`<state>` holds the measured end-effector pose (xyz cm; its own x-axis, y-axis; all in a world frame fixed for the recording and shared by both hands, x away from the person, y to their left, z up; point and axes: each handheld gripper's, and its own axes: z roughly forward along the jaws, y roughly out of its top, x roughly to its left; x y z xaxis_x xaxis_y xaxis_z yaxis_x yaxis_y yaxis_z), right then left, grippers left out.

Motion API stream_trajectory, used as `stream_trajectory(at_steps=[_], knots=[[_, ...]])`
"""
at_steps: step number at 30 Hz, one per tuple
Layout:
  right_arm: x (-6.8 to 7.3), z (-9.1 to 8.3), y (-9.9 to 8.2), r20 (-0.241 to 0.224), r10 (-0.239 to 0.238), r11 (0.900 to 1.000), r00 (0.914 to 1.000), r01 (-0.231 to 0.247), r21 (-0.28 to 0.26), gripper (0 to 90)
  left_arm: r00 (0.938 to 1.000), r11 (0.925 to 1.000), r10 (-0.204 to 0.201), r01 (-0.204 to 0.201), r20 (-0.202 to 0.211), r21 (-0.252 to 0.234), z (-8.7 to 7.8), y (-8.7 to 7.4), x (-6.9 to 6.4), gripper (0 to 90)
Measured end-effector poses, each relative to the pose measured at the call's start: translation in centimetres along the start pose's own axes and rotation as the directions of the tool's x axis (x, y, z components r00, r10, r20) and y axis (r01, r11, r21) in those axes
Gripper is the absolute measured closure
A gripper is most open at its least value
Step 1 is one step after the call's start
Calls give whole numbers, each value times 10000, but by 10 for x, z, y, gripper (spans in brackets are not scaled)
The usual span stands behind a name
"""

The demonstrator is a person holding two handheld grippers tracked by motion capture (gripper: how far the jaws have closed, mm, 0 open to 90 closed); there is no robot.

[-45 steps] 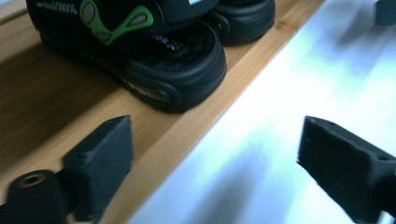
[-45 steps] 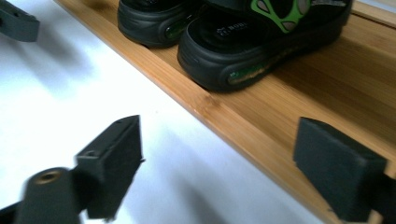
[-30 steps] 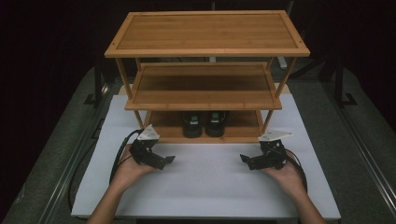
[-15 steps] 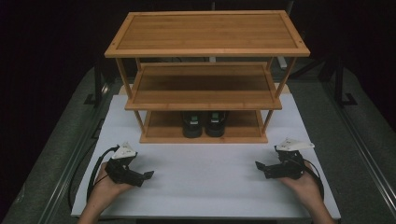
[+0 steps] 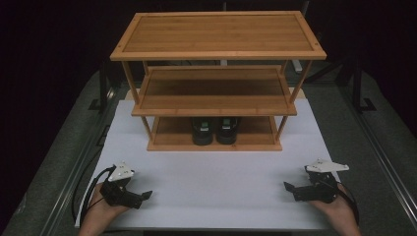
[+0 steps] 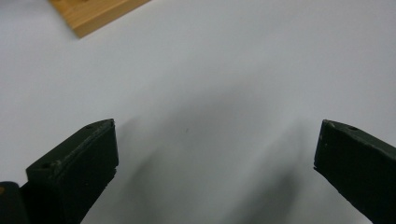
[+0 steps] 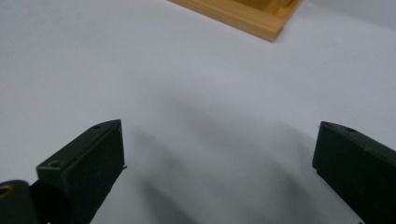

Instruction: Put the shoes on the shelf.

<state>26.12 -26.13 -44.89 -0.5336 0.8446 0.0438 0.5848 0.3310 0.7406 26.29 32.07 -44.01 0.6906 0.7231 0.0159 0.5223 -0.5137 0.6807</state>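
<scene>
Left claw point(image 5: 140, 199): held in the person's left hand point(image 5: 101, 216) low over the white tabletop point(image 5: 216, 187); jaws stand wide apart with nothing between them, as the left gripper view confirms point(image 6: 215, 154).
Right claw point(image 5: 291, 189): held in the person's right hand point(image 5: 339, 211), at the opposite near corner of the white tabletop; jaws likewise spread wide and empty point(image 7: 217, 154).
Claw facing: each claw points inward across the tabletop toward the other, with a broad stretch of bare white surface between them.
Pair of black shoes point(image 5: 215, 130): well ahead of both claws, roughly midway between them, standing side by side on the bottom shelf point(image 5: 167, 140) of the rack, toes toward the claws; apart from either claw.
Wooden rack point(image 5: 219, 34): three-tier, standing on the tabletop beyond the claws; middle shelf point(image 5: 211, 93) and top shelf bare.
Rack corners near the claws: in the left gripper view a corner of the wooden base point(image 6: 93, 14) lies ahead and to the left of the jaws; in the right gripper view a corner of the base point(image 7: 243, 16) lies ahead, slightly right.
Cable point(image 5: 88, 189): black, loops beside the left claw at the tabletop's edge.
</scene>
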Motion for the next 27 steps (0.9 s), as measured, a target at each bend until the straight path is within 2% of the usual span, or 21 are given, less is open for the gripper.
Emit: stream_trajectory(at_steps=[2,7,14,27], knots=[[-2,-3,-5,80,28,9999,10000,-29,98,18,9999,10000,32,-31,-132,95,-1,-5,2,0],[-6,-7,-14,287,66,9996,9996,-74,276,18,9997,9997,-165,167,-162,149,-2,-14,5,0],[-7,-4,-15,364,8,9980,9993,-31,626,18,9997,9997,-213,212,-100,-113,-1,-17,8,0],[-7,-4,-15,364,17,9981,9993,-39,622,18,9997,9997,-170,168,-153,-150,-1,-18,7,0]])
